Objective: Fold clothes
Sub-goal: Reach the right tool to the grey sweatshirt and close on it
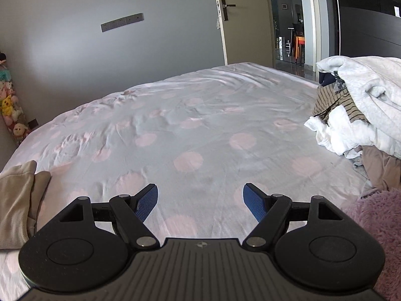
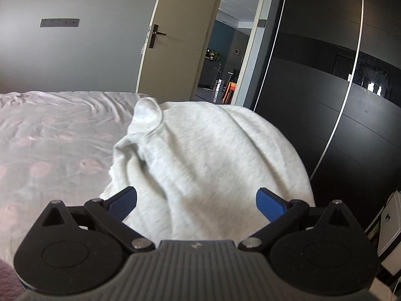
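While both claws hang wide open with nothing in them, the left claw [image 1: 200, 202] sits over bare polka-dot bedsheet [image 1: 190, 135], with a beige folded-looking piece [image 1: 17, 200] near left and fuzzy pink fabric [image 1: 376, 225] near right. Right claw [image 2: 196, 203] hovers just above a light grey sweatshirt [image 2: 213, 155] topping the unfolded clothes pile [image 1: 356, 115] on the bed's right side. If a grab's coming, I'd pinch one layer at a hem or shoulder seam, not a bunched wad, so it spreads flat on the open sheet further left.
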Motion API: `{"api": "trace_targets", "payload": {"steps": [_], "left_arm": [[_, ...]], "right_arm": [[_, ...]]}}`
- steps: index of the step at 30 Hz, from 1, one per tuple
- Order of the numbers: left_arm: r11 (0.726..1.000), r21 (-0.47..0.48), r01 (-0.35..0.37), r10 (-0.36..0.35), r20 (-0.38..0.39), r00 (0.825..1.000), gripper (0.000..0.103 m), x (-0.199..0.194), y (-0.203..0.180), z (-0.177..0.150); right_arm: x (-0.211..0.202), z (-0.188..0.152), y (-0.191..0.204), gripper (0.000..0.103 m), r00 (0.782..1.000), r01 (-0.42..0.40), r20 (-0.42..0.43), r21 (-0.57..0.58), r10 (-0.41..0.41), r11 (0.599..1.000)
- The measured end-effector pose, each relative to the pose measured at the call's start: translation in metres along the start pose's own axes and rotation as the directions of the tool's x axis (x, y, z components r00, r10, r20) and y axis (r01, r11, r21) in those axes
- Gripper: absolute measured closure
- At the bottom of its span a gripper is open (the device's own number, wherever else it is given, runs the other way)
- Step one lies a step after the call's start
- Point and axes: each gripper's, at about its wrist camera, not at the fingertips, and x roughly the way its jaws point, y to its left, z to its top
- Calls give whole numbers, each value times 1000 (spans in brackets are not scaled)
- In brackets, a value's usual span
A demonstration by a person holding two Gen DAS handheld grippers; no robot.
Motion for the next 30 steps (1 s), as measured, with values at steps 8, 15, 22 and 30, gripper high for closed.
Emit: {"api": "trace_targets", "payload": {"steps": [8,15,22,30], "left_arm": [[998,-52,-41,38,-62,997,28,24,24,-5],[994,-65,-85,77,-126,989,28,45,40,-9],[996,-70,-60,50,-129,990,29,45,40,-11],[991,-116,-74,59,-122,991,28,39,52,-11]], "right_arm": [[77,22,-19,1,995,78,-61,-21,-79,997],[84,33,-12,35,995,67,-73,6,-66,998],[62,47,2,94,999,-14,-42,-108,10,994],[20,61,51,98,969,-245,-15,-138,245,960]]}}
